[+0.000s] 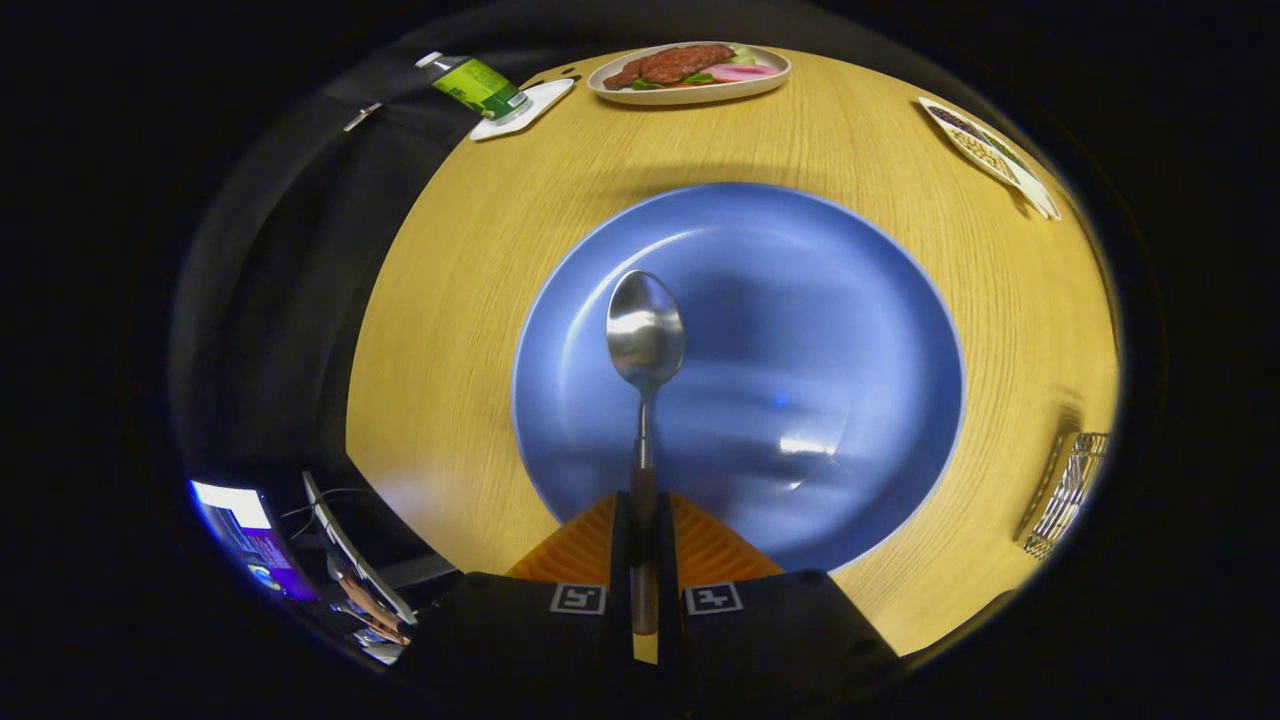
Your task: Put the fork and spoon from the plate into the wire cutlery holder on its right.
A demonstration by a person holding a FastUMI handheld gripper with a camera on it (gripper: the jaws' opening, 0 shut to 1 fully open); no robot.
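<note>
My gripper (643, 520) is shut on the dark handle of a steel spoon (645, 335). The spoon points straight ahead from between the fingers, its bowl hanging over the blue plate (800, 300), which lies on the wooden table just beyond the fingers. The plate holds nothing else that I can see. The wire cutlery holder (1072, 490) stands on the table to the right of the plate, with just part of its mesh in sight.
Beyond the plate, at the table's far side, sits a white dish of food (690, 70). A green bottle (478, 86) lies on a white coaster far left. A patterned plate (990, 152) sits far right. The table edge (380, 330) drops off to the left.
</note>
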